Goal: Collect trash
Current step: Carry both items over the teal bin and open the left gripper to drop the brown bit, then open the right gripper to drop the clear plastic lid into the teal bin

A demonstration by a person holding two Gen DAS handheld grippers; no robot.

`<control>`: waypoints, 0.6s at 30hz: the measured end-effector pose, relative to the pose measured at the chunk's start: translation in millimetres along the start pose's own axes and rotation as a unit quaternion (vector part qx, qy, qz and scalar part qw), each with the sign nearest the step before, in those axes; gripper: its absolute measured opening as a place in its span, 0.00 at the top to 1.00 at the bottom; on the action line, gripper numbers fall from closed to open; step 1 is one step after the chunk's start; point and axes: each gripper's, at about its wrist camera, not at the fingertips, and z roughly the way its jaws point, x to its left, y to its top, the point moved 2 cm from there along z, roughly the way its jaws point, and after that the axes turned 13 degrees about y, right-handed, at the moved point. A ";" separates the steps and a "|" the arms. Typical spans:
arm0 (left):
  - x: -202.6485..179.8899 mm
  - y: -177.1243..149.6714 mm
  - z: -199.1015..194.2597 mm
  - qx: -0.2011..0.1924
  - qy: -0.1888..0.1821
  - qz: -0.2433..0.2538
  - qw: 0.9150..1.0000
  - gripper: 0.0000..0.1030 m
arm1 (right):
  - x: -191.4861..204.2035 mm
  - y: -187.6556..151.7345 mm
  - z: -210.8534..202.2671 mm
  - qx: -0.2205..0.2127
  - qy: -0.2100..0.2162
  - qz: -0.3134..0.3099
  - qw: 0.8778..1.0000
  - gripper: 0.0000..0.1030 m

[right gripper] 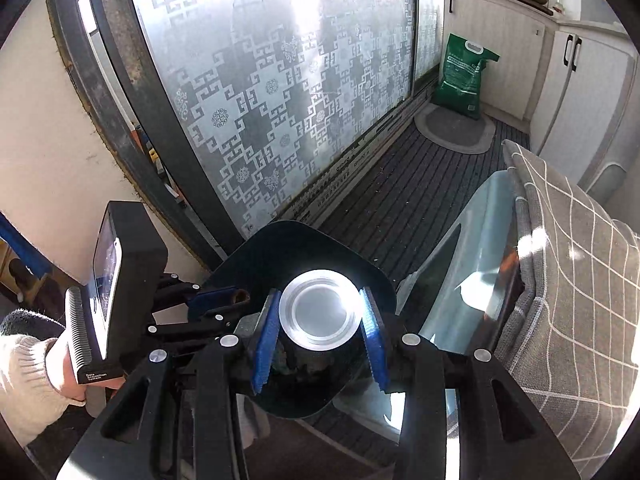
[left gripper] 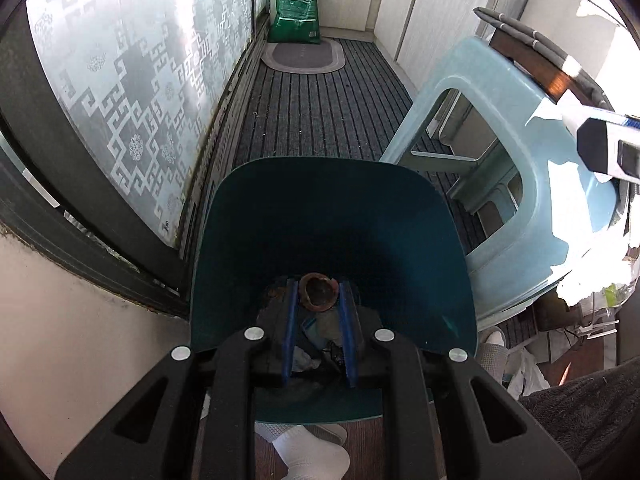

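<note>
Count: one teal bin (left gripper: 280, 216), two grippers, one pale-blue stool (left gripper: 516, 184), one green sack (left gripper: 298, 8).
Left gripper (left gripper: 319, 294): lower centre, over the bin, clamped on a brown, hollow husk-like scrap (left gripper: 318, 292).
Right gripper (right gripper: 320, 310): lower centre, clamped on a silver-ended can (right gripper: 320, 308) above the bin.
Room: frosted patterned door (left gripper: 120, 92) at left, dark ribbed matting (left gripper: 320, 112).
</note>
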 end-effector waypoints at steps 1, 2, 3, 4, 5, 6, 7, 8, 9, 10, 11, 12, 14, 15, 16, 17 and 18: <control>0.6 -3.0 5.4 0.008 0.001 0.003 1.000 0.79 | 1.5 0.8 2.7 0.002 0.001 -0.001 1.000 0.61; 1.7 -6.0 10.3 0.015 0.001 0.004 1.000 0.79 | 3.0 1.5 4.9 0.004 0.002 -0.002 1.000 0.62; 3.2 -8.8 15.0 0.021 0.001 0.004 1.000 0.79 | 4.5 2.0 7.5 0.006 0.002 -0.002 1.000 0.61; 4.5 -11.3 18.9 0.028 0.001 0.004 1.000 0.79 | 5.8 2.6 10.0 0.008 0.003 -0.003 1.000 0.61; 5.4 -13.5 21.9 0.032 0.001 0.006 0.999 0.79 | 6.7 3.4 12.2 0.010 0.004 -0.003 1.000 0.62; 6.6 -15.1 23.8 0.034 0.003 0.007 0.999 0.79 | 7.7 4.2 15.0 0.011 0.004 -0.003 1.000 0.62; 7.9 -16.2 24.8 0.036 0.001 0.006 0.999 0.79 | 7.8 4.7 17.0 0.013 0.004 -0.003 1.000 0.61; 8.9 -16.7 24.8 0.036 -0.001 0.005 0.999 0.77 | 7.8 5.0 19.3 0.015 0.005 -0.002 1.000 0.62; 10.4 -17.2 24.2 0.035 -0.001 0.004 0.999 0.76 | 7.7 5.1 22.0 0.016 0.005 -0.001 1.000 0.61; 11.1 -17.1 23.6 0.034 -0.002 0.002 0.999 0.75 | 7.4 5.0 25.3 0.019 0.004 0.000 1.000 0.61; 12.3 -16.8 22.6 0.032 -0.003 0.001 0.999 0.75 | 7.0 4.8 28.8 0.022 0.003 0.001 1.000 0.62; 14.1 -16.1 22.1 0.031 -0.004 -0.002 1.000 0.75 | 6.2 4.3 32.4 0.026 0.002 0.003 1.000 0.62; 16.6 -14.9 20.0 0.027 -0.007 -0.006 1.000 0.75 | 3.5 2.4 38.8 0.032 0.001 0.005 0.999 0.62; 17.6 -14.8 18.3 0.024 -0.007 -0.006 1.000 0.75 | 2.4 1.1 42.2 0.035 -0.001 0.007 0.999 0.62; 17.6 -13.9 16.5 0.021 -0.007 -0.007 1.000 0.75 | 1.0 -0.1 45.1 0.038 -0.002 0.008 0.999 0.62; 18.4 -13.7 14.8 0.019 -0.008 -0.008 1.000 0.75 | -0.3 -1.6 47.9 0.040 -0.004 0.009 0.999 0.62; 19.4 -13.3 12.7 0.016 -0.009 -0.009 1.000 0.75 | -1.6 -2.8 50.2 0.042 -0.005 0.010 0.999 0.62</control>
